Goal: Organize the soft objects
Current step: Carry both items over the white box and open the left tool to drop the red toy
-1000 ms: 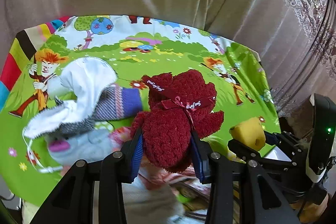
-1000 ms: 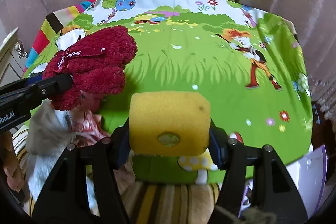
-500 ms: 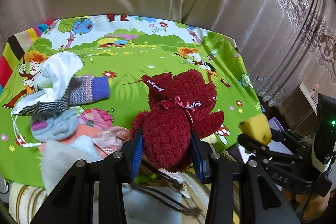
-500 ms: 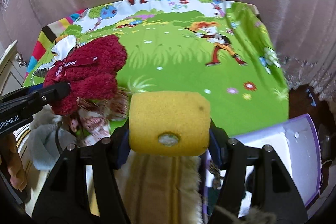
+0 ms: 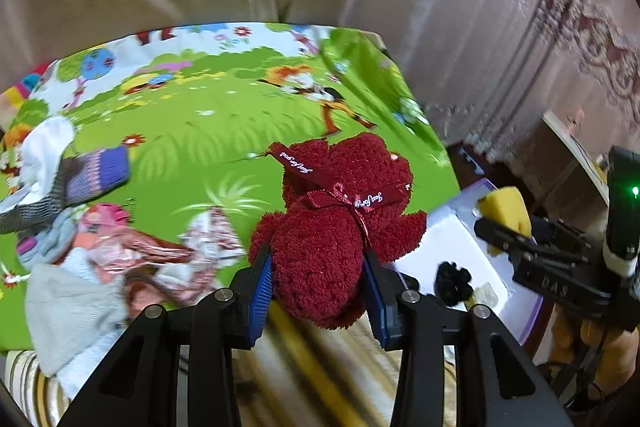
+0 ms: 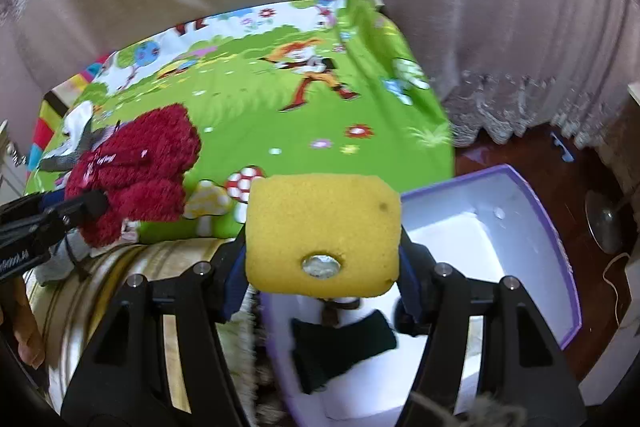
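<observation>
One red plush toy (image 5: 332, 235) is clamped by left gripper (image 5: 318, 279); one yellow sponge (image 6: 323, 234) is gripped by right gripper (image 6: 322, 271) over one purple box (image 6: 556, 227)

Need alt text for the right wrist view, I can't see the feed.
The right gripper is shut on a yellow sponge above an open purple-rimmed box. At left, the left gripper holds a red plush toy over the cartoon mat.

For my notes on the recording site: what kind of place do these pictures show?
Probably a room in a home: long beige pleated curtains, a bright green cartoon-printed play mat with soft clothes on it, and dark reddish wooden floor.
</observation>
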Demonstrator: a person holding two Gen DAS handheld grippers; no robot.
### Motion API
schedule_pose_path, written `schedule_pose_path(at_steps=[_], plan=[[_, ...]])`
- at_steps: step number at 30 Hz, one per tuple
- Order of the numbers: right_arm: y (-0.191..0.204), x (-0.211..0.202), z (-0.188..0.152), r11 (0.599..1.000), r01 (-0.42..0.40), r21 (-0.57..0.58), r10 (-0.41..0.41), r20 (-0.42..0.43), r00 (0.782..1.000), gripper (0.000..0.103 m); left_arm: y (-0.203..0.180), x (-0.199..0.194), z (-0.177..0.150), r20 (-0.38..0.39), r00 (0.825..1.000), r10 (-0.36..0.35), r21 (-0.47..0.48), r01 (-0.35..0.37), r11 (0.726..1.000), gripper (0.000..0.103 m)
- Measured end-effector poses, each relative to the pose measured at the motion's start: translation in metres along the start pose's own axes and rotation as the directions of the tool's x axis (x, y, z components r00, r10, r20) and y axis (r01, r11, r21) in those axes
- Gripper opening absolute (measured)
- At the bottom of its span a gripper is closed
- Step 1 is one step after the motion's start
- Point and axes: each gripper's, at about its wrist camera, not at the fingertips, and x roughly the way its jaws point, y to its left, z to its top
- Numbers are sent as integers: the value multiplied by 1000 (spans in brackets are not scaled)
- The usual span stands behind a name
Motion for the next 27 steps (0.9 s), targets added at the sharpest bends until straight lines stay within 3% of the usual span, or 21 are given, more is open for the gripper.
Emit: schedule_pose_path(at_steps=[12,18,27], plan=[[-71,-13,-10,990,73,121,-75,14,997,65,-79,31,-16,-132,989,-66,155,86,984,42],[-94,-19,-10,983,91,159,-96,24,995,66,-118,45,-30,-224,967,-118,233,170,958,42],[-115,-24,-14,976,103,194,-112,35,993,66,-176,62,-52,-336,936,-103,360,229,905,42]])
